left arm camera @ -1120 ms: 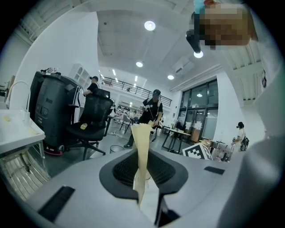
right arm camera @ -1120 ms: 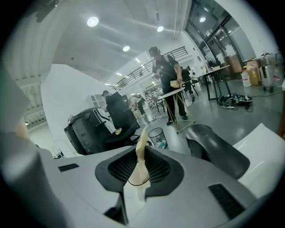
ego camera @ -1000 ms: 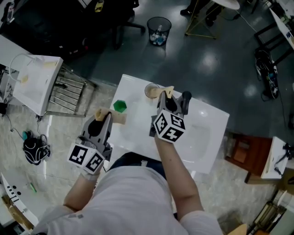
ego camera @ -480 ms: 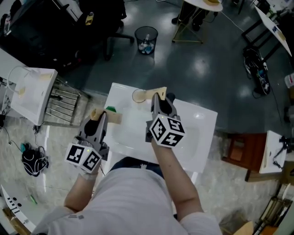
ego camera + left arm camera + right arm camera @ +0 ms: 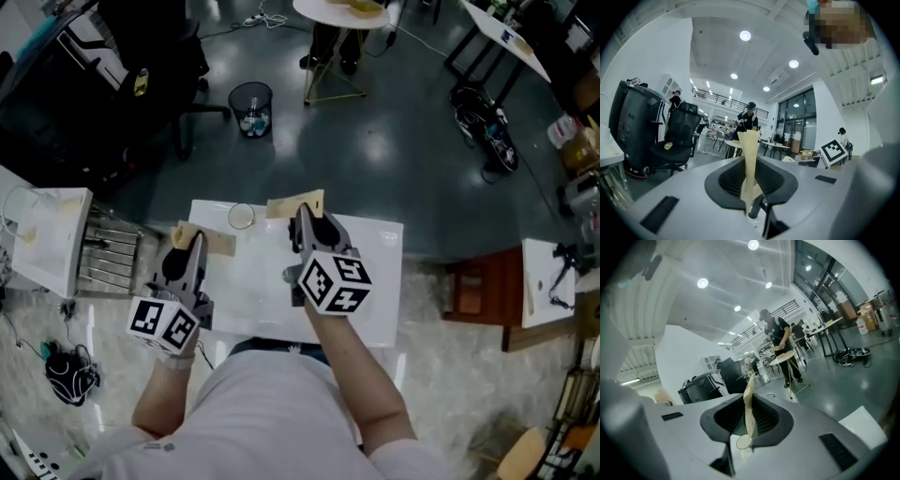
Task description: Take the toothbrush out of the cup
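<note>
The toothbrush cannot be made out in any view. The cup (image 5: 241,217) stands at the far edge of the white table (image 5: 366,281), left of the middle. From the head view it is only a pale round rim.

The right gripper (image 5: 295,204) hangs just right of the cup, its tan pads pressed together with nothing between them. The right gripper view confirms the closed right gripper (image 5: 749,399) and shows the cup's rim (image 5: 743,441) below the jaws.

The left gripper (image 5: 202,239) is held near the table's left edge, left of the cup. The left gripper view shows the left gripper (image 5: 750,150) with its pads meeting in one thin strip, empty. That view shows no table, only the room: a black office chair (image 5: 679,136) and a standing person (image 5: 748,119).

Only the head view shows the waste bin (image 5: 250,98) on the dark floor beyond the table.
</note>
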